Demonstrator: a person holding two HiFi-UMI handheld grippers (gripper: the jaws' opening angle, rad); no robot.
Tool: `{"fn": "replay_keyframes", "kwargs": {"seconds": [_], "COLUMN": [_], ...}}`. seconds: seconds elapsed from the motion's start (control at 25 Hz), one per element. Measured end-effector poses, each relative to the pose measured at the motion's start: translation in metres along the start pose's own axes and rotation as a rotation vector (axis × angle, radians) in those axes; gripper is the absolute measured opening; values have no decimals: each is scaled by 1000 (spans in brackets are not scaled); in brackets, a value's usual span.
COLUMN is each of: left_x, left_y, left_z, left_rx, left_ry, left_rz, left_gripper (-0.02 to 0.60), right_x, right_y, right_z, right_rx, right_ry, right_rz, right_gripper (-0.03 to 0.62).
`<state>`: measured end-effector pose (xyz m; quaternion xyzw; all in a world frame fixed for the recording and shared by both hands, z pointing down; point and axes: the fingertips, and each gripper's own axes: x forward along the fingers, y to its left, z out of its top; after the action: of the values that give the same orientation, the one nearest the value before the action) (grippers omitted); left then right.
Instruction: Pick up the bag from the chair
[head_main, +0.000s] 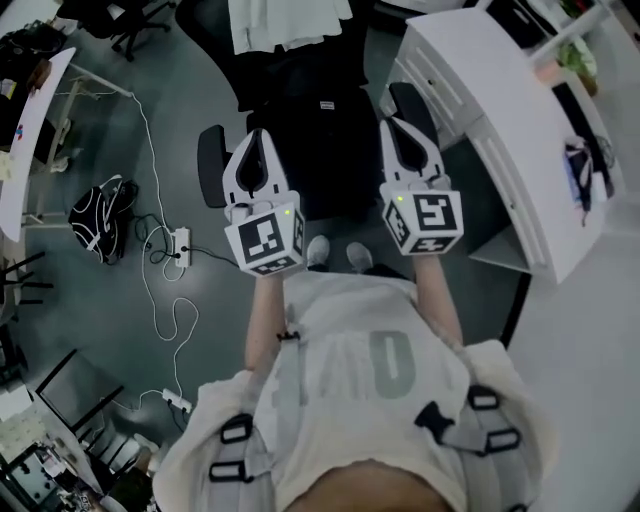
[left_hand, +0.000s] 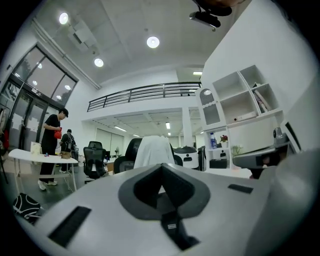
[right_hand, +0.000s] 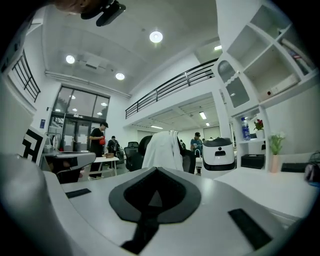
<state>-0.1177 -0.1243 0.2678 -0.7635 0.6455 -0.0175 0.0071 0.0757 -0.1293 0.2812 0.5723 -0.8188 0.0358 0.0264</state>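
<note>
A black bag (head_main: 325, 140) with a small white label lies on the seat of a black office chair (head_main: 211, 165); a white garment (head_main: 288, 22) is draped over the chair's back. My left gripper (head_main: 256, 138) is held above the seat's left side and my right gripper (head_main: 393, 125) above its right side. Both are shut with nothing in them, and neither touches the bag. The left gripper view has the jaws (left_hand: 161, 166) pointing level at the white garment (left_hand: 154, 150). From the right gripper (right_hand: 156, 170) the garment (right_hand: 162, 149) also shows ahead. In both gripper views the bag is hidden.
A white desk (head_main: 500, 120) stands close on the right. On the floor at the left lie a second black bag (head_main: 100, 215), a power strip (head_main: 181, 245) and a white cable. People stand by a table (left_hand: 42, 156) far off. A white machine (right_hand: 218, 152) is beside the chair.
</note>
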Motion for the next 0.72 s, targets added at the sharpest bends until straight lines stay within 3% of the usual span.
{"fn": "replay_keyframes", "kwargs": {"seconds": [0.24, 0.48, 0.72], "left_x": [15, 17, 24], "left_y": [28, 58, 59], "left_z": [-5, -16, -18], "left_rx": [59, 1, -17], "left_ry": [-1, 18, 19], "left_rz": [-61, -59, -27], "left_gripper": [5, 5, 5], "right_x": [11, 17, 34], "right_y": [21, 26, 30], "right_z": [-3, -9, -9], "right_rx": [13, 20, -12], "right_ry": [3, 18, 25], "right_rz": [-64, -112, -62], "right_gripper": [5, 5, 5]}}
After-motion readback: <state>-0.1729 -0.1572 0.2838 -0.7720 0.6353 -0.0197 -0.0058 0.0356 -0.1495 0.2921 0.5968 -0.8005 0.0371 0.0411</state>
